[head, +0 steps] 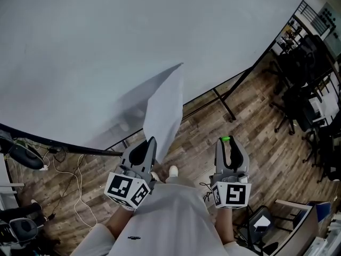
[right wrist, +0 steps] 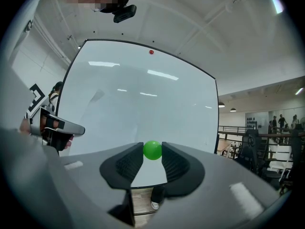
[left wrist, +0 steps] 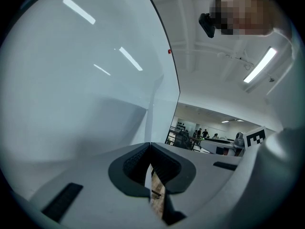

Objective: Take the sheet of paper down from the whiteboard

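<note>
The left hand-held gripper (head: 151, 141) is clamped tight on the lower edge of the sheet of paper (head: 165, 111), which stands up close before the whiteboard (head: 106, 47). The right hand-held gripper (head: 226, 141) pinches a small green ball (right wrist: 152, 150). A wooden floor (head: 256, 121) lies below.

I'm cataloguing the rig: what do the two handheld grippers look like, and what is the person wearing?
Both the left gripper and the right gripper have pale grey moulded bodies with two dark ribbed pads. Each carries a white cube printed with black square markers. The person wears pale clothing.
</note>
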`<state>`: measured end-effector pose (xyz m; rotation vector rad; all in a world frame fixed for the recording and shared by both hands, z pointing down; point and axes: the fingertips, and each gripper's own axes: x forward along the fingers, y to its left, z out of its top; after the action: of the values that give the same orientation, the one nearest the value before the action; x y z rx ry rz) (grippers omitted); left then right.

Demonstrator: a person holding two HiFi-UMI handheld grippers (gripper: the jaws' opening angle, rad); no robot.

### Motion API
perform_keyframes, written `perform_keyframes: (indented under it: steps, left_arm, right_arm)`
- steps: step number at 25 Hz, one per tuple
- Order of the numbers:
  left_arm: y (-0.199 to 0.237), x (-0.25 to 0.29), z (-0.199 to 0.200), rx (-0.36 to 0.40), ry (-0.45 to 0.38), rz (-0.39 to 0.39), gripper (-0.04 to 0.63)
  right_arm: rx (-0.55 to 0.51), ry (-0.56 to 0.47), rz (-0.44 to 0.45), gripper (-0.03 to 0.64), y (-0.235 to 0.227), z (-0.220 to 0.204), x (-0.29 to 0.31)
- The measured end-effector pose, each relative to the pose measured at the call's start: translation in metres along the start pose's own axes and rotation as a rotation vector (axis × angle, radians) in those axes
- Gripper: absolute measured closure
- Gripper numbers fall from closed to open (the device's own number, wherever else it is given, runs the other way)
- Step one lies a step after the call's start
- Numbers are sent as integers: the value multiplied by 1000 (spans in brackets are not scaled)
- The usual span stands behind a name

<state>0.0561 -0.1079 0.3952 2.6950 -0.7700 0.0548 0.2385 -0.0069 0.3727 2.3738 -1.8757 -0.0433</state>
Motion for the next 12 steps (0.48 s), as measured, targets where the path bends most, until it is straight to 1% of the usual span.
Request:
perform_keyframes:
  steps: [7,12]
  left_arm:
    - [-9,-2,-1,8,-2,-5,589]
    - [-10,-3,1,8,-1,-11,589]
  right_arm:
    - [-20,-2,6,486,0,-1,-8]
    - [-6,-9,-1,486,1,1,-10]
